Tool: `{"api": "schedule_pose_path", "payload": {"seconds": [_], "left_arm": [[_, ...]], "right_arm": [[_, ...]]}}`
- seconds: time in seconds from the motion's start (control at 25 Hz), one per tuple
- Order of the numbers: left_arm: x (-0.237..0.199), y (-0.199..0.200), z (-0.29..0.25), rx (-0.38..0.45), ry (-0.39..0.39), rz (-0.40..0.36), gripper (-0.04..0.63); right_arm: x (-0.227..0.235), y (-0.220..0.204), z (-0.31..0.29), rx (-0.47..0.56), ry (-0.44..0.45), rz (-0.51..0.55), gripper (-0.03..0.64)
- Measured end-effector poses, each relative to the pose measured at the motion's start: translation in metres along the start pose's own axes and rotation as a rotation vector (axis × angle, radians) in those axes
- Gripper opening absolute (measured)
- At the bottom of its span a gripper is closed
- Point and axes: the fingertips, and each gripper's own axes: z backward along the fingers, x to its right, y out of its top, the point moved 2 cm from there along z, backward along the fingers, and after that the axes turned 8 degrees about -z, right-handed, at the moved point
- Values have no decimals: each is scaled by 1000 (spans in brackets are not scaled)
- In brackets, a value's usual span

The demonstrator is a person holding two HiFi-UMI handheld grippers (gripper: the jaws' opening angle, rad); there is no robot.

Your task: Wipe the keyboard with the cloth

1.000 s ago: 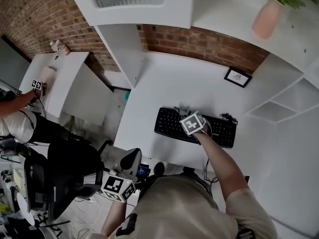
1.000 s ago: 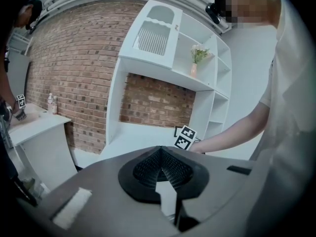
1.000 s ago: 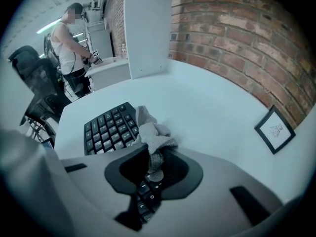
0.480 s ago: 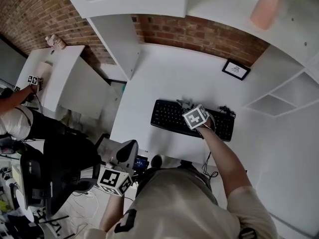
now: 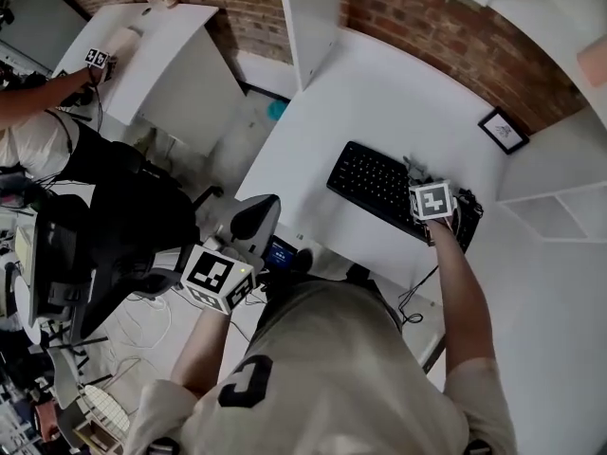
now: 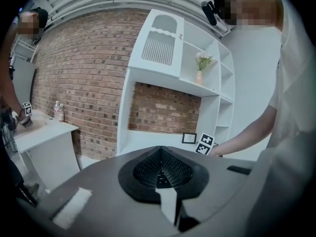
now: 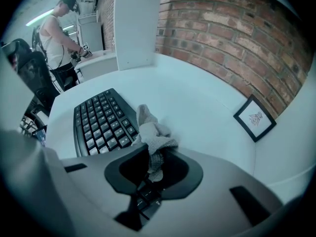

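A black keyboard (image 5: 377, 182) lies on the white desk (image 5: 313, 150). My right gripper (image 5: 432, 200) hovers over the keyboard's right end, its marker cube hiding the jaws in the head view. In the right gripper view the gripper (image 7: 153, 157) is shut on a crumpled grey cloth (image 7: 154, 135), which hangs onto the keyboard (image 7: 101, 122) at its right edge. My left gripper (image 5: 220, 278) stays low beside the desk, away from the keyboard. Seen in the left gripper view, that gripper (image 6: 160, 174) is shut with nothing in it.
A small framed picture (image 5: 504, 129) leans at the desk's back right by the brick wall. A white shelf upright (image 5: 308, 17) stands at the back. A black office chair (image 5: 123, 235) sits left of me, and another person (image 5: 38, 112) works at a second desk.
My right gripper has slid with the cloth from the middle of the keyboard to its right end. The head view has swung, and the left gripper stays low.
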Motion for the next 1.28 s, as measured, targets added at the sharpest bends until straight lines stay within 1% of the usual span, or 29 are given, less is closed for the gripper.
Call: {"api": "schedule_pose_path", "payload": {"seconds": [0.08,0.12,0.16,0.2,0.24,0.32,0.44,0.64,0.8,0.96,1.08,1.28], "left_arm": [[-9,-8,11,-8,-8,12,3],[-12,-11,16,-17,-2,18,3],[-12,-13,20,-24,5,25,3],[-9,-15,20,-29,8,32,3],[-3,-15,17,-31,3,37,3],[14,-14,7,-32,-25,37,3],[31,-7,-7,-38,-71,31,3],[47,-1,-24,-38,-132,13,3],[54,-1,-35,-39,-161,1,3],[61,0,-43,-48,-185,-2,3],[66,0,-47,-55,-198,-2,3],[73,-1,-53,-68,-208,-8,3]], "right_arm": [[-30,-2,-9,0,88,-58,49],[-36,-4,-11,-29,69,-58,49],[-31,-5,-10,-57,12,-26,49],[-23,1,-7,-54,-32,19,49],[-16,6,-5,-40,-48,52,49],[-4,7,1,-31,-48,68,49],[11,1,3,-16,-51,64,49],[34,-15,13,-20,-87,46,49],[50,-33,20,-32,-117,57,49],[66,-46,28,-34,-125,9,48],[80,-56,33,-38,-142,-8,49],[111,-80,45,-51,-192,-58,49]]}}
